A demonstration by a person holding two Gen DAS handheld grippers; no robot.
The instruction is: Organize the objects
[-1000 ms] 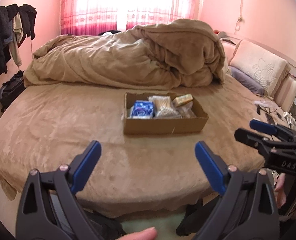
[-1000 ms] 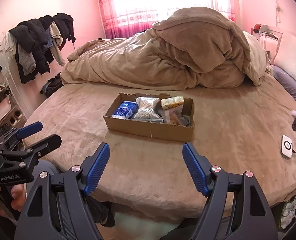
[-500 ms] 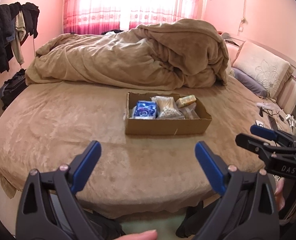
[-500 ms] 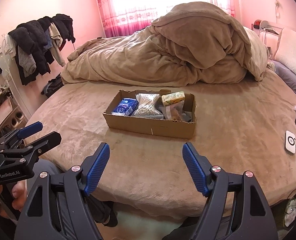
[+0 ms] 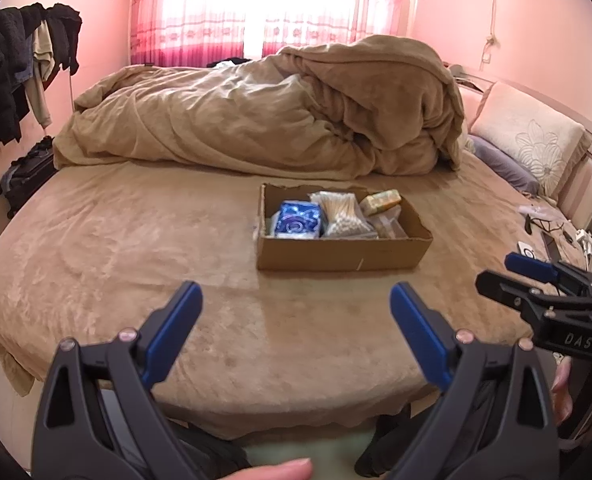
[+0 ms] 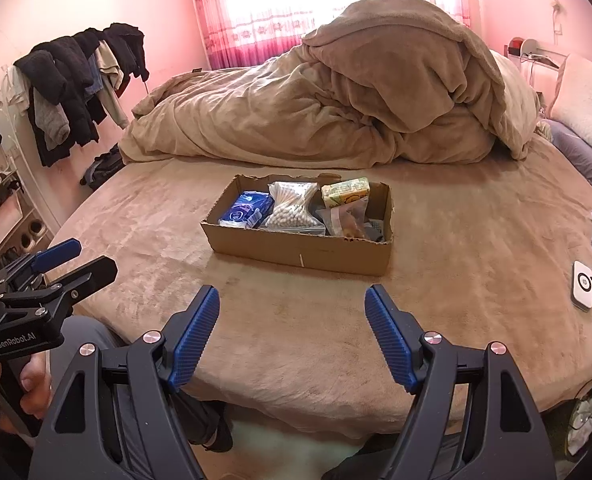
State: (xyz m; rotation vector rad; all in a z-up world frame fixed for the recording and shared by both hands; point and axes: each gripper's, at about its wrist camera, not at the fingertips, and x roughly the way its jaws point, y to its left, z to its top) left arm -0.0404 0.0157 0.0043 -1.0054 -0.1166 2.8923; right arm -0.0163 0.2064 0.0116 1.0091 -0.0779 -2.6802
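A shallow cardboard box [image 5: 335, 254] [image 6: 296, 250] sits on the tan bed. In it lie a blue packet [image 5: 297, 220] [image 6: 246, 209], a clear bag of cotton swabs [image 5: 341, 216] [image 6: 290, 209], a yellow-green carton [image 5: 380, 201] [image 6: 345, 192] and a clear bag with brown contents [image 6: 347, 218]. My left gripper [image 5: 296, 328] is open and empty, short of the box above the bed's near edge. My right gripper [image 6: 292, 328] is open and empty, also short of the box. Each gripper shows at the side of the other's view [image 5: 535, 280] [image 6: 56, 268].
A heaped tan duvet [image 5: 276, 120] lies behind the box. Pillows [image 5: 527, 144] sit at the right. A white charger [image 6: 583, 285] with cables lies on the bed's right edge. Clothes [image 6: 76, 80] hang at the left wall, a dark bag [image 5: 28, 176] below.
Both grippers have moved slightly closer to the bed and box; the box appears a little larger. Both stay open and empty.
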